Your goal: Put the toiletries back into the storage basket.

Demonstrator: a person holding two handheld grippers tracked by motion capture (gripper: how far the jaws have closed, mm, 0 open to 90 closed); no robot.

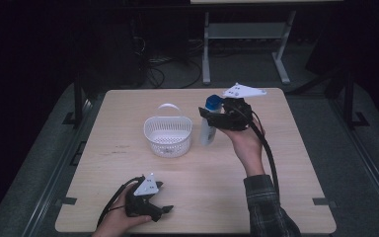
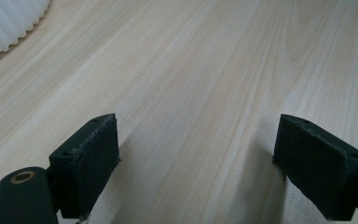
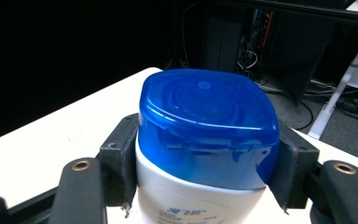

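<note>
Blue-capped bottle (image 3: 205, 149) sits clamped in my raised right gripper (image 1: 212, 116); my left gripper (image 2: 198, 168) rests low on the table (image 1: 286, 148), jaws apart.

Bottle (image 3: 205, 154) base cut off below, label print unreadable, basket (image 2: 7, 23) mostly cropped.

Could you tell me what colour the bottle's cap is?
Blue, on the white bottle; the cap shows best in the right gripper view.
</note>
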